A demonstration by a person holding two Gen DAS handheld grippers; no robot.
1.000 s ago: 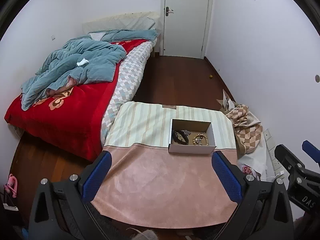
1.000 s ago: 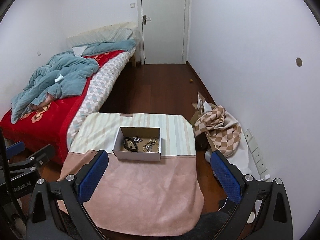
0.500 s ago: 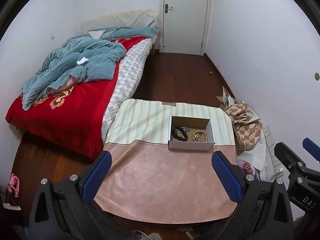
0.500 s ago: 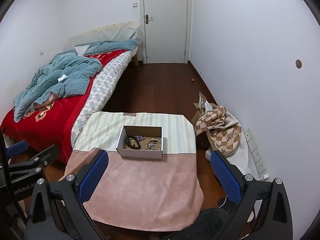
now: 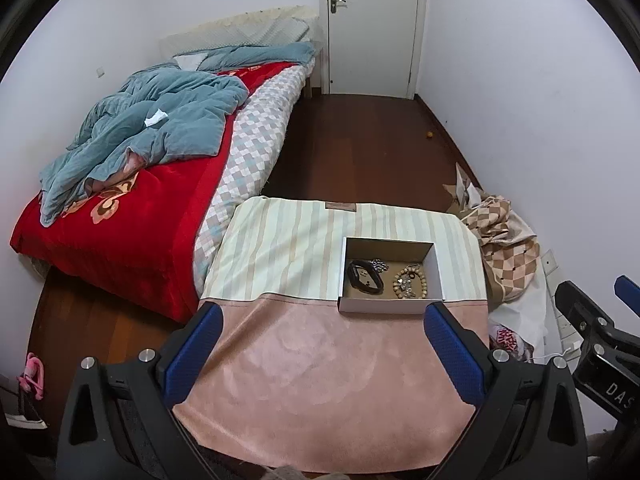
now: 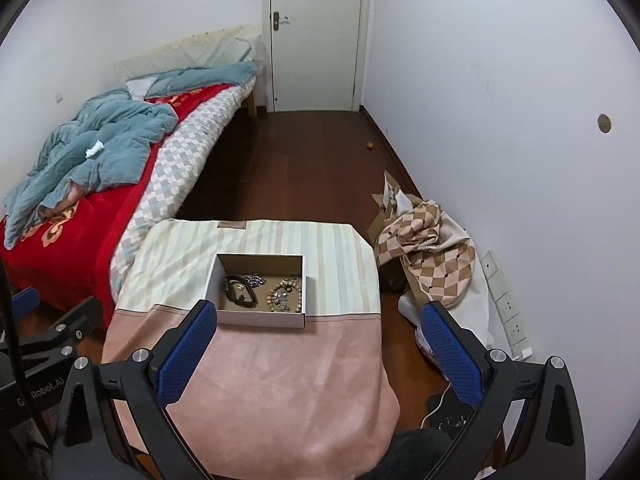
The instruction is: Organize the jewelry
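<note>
An open cardboard box (image 5: 390, 305) (image 6: 260, 317) stands on a small table covered with a pink and striped cloth (image 5: 320, 380) (image 6: 280, 392). In it lie a black band (image 5: 363, 277) (image 6: 239, 291), a beaded bracelet (image 5: 410, 281) (image 6: 285, 295) and a small silvery piece (image 5: 378, 265) (image 6: 254, 279). My left gripper (image 5: 322, 344) is open and empty, above the table's near part. My right gripper (image 6: 318, 342) is open and empty, held to the right of the left one; it also shows at the right edge of the left wrist view (image 5: 592, 320).
A bed with a red blanket (image 5: 120, 216) and a blue quilt (image 5: 152, 128) lies left of the table. A checked cloth heap (image 6: 428, 240) and bags lie on the floor by the right wall. A white door (image 6: 316, 32) is at the far end.
Both grippers have drawn back and up a little, so the table and box look slightly farther away. The jaws have stayed open.
</note>
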